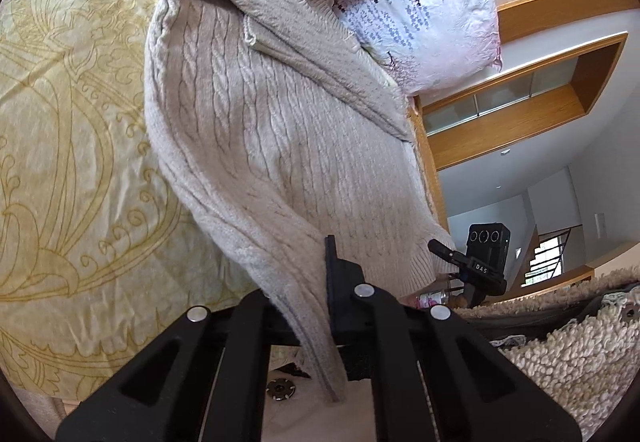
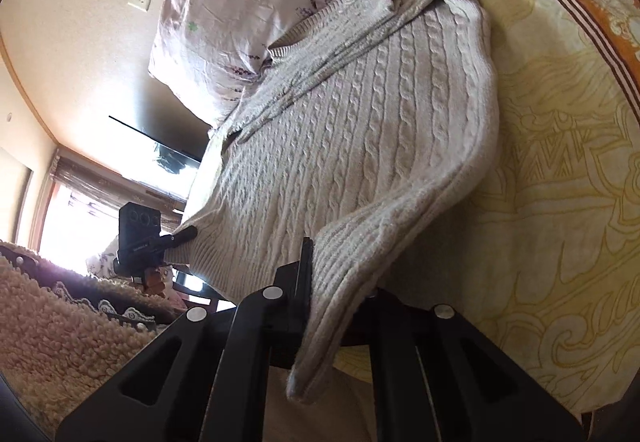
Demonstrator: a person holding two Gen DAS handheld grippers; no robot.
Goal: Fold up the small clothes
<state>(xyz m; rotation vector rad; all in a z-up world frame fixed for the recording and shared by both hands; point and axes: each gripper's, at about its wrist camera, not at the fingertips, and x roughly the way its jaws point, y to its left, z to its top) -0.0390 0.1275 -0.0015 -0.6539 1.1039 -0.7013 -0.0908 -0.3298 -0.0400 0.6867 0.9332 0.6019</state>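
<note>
Cable-knit sweater [image 1: 280,130], beige and thick, lies spread on the yellow patterned bedspread [image 1: 72,114] with its top against the floral pillows [image 1: 420,14]. The left gripper [image 1: 320,306] and the right gripper [image 2: 316,302] are each pinched shut on a bottom hem corner, 2 holds in all. It looks soft, floppy and fairly weighty, likely to sag and stretch between grips; the ribbed hem seems the firmest place to hold.
</note>
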